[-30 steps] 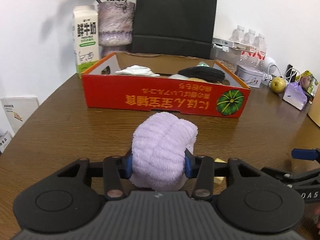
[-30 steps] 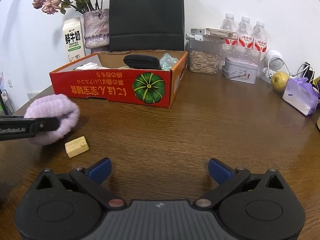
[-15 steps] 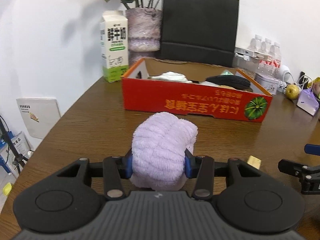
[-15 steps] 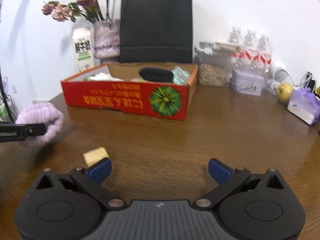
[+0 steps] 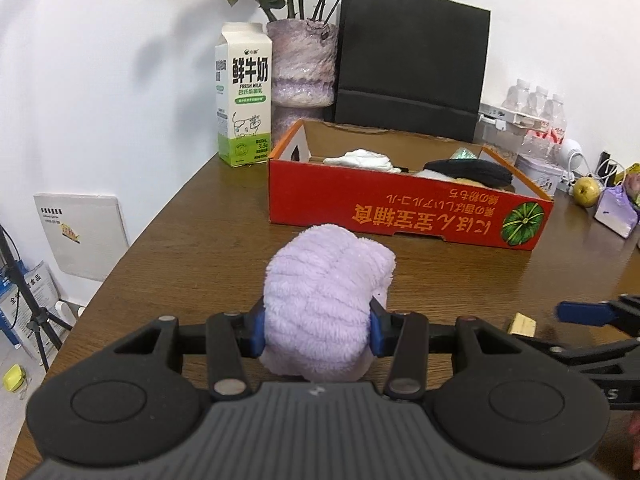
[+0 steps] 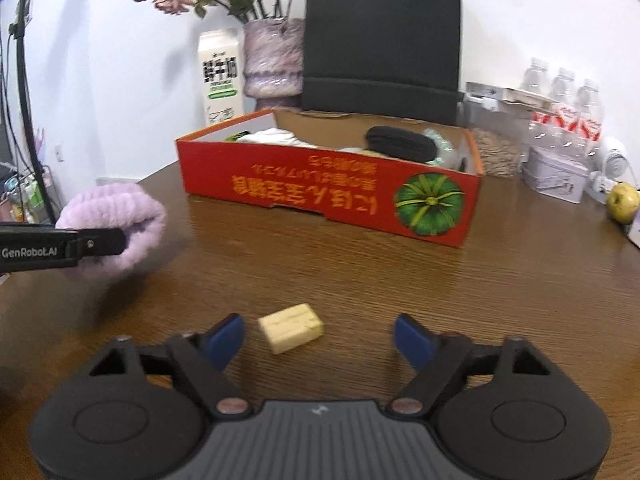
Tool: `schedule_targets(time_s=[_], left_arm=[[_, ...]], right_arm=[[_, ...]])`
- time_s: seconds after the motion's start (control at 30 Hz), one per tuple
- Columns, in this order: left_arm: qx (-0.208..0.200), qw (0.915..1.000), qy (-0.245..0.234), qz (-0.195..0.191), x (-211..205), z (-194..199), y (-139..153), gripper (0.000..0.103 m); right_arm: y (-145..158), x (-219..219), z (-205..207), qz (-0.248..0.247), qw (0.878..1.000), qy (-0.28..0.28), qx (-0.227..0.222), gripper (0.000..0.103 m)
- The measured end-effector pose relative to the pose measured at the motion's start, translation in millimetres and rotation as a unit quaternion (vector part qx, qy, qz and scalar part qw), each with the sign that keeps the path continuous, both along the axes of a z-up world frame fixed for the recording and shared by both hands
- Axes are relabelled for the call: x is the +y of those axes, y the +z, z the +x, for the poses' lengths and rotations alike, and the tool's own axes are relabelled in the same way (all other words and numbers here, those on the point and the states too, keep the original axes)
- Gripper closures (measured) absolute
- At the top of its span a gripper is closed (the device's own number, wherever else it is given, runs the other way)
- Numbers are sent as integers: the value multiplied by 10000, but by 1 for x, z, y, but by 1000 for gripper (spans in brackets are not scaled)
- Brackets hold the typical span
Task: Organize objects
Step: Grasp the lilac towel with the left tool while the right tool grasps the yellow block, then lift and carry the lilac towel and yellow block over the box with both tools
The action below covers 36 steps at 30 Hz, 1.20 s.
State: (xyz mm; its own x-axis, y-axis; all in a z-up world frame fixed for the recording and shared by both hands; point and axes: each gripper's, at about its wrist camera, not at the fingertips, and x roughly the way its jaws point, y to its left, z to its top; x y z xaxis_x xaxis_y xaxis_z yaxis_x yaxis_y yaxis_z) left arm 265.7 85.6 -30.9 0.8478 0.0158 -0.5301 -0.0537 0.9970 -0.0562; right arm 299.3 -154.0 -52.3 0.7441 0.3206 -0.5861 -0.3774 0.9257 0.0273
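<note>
My left gripper (image 5: 316,328) is shut on a rolled lilac fluffy towel (image 5: 324,300), held above the brown table short of the red cardboard box (image 5: 408,210). From the right wrist view the towel (image 6: 116,216) shows at the far left, pinched by the left gripper's black finger. My right gripper (image 6: 320,338) hangs low over the table and its jaws are closing, with a small pale yellow block (image 6: 291,327) lying between the blue pads, touching neither. The same block (image 5: 522,323) peeks out at the right of the left wrist view. The box (image 6: 328,188) holds white cloth and a black pouch.
A milk carton (image 5: 243,96), a vase of dried roses (image 5: 302,64) and a black paper bag (image 5: 412,68) stand behind the box. Water bottles (image 6: 564,100), a tin (image 6: 554,174) and a pear (image 6: 622,200) crowd the back right. The table edge curves away at left (image 5: 132,248).
Both grippers have shifted to the left across the table. The right gripper's jaws have narrowed, and the yellow block now lies between them instead of off to the left.
</note>
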Motion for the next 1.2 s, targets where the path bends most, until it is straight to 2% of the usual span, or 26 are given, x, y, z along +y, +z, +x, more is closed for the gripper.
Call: schedule_targets(time_s=[0.07,0.17,0.23,0.33,0.67,0.8,0.97,1.2], left_arm=[[-48,10000,-39,2,-1,-3,2,56],[-80,9999,-82,-18,-1,-5,4,56],[-91,9999,-106,-27,-2,-6,4,56],[-115,9998,-136,-33,-3,-7,5,56],[-68,9998,-163,16,-6,-6,3,56],[-69,9998,-109,158,-11,-8,2,56],[-163,9991,-127,381,-27,-12,4,56],[-297,9987,-24,409,-44,-10,13,56]], right_arm=[[-1,3,1,7,10000,50,27,32],[-2,8,2,-34,9999,94,86,52],[-2,10,1,-38,9999,111,83,56],[-1,13,0,-45,9998,157,68,68],[3,17,-10,-76,9995,255,-164,69],[6,14,-16,-43,9993,241,-270,69],[15,9,-21,75,9988,236,-425,69],[33,1,-24,284,9975,244,-601,69]])
